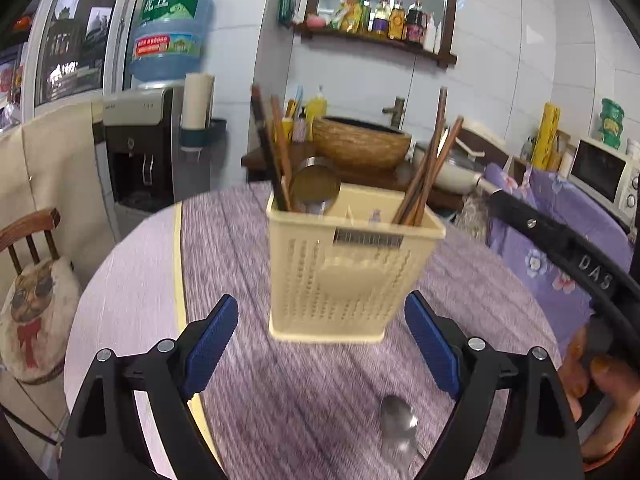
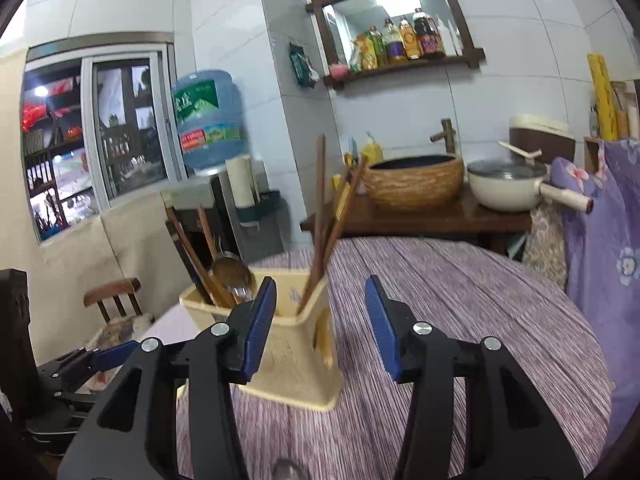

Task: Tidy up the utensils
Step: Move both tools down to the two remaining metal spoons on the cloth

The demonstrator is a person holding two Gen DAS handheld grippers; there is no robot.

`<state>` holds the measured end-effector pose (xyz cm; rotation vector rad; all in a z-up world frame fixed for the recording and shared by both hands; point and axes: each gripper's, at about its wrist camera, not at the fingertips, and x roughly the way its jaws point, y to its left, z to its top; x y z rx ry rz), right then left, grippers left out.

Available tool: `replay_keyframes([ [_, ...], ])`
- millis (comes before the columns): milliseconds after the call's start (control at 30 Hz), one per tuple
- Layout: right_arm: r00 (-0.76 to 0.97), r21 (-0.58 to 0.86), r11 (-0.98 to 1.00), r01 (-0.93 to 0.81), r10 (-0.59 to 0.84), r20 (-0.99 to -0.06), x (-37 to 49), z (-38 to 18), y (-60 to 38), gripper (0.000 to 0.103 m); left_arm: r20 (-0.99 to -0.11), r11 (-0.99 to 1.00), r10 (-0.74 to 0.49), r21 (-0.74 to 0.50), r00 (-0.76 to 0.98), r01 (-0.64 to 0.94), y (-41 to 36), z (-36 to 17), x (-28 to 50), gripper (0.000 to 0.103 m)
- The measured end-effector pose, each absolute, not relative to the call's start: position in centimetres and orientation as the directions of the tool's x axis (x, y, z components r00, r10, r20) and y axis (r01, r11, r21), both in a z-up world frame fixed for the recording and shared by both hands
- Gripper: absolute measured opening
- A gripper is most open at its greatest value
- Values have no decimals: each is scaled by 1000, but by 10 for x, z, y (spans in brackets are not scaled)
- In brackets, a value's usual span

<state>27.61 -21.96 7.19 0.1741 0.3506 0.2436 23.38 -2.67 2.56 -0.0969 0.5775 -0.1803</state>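
A cream perforated utensil basket stands upright on the round table with the purple striped cloth. It holds brown chopsticks in two bunches and a metal spoon. Another metal spoon lies on the cloth close under both grippers. My left gripper is open in front of the basket, gripping nothing. My right gripper is open just before the basket's right corner, also empty. A hand grips the right tool.
A wooden chair with a cushion is at the table's left. Behind are a water dispenser, a wooden counter with a woven bowl and a white pot. Purple floral cloth and a microwave are on the right.
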Motion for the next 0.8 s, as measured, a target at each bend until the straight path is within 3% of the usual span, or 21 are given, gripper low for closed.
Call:
replay_keyframes([
  [400,793,234,967,-100,219,-569,250,-5,-245,52,-700,967,-255,-168,667,194,-45,-43,199,82],
  [633,766,245,966,-76,214,-606,243,-25,-252,52,-745,955,-263,-108,613,278,-72,-58,183,81],
  [800,765,251,965,-70,213,-607,239,-24,-254,52,-787,949,-244,-72,567,308,-83,-71,182,72],
])
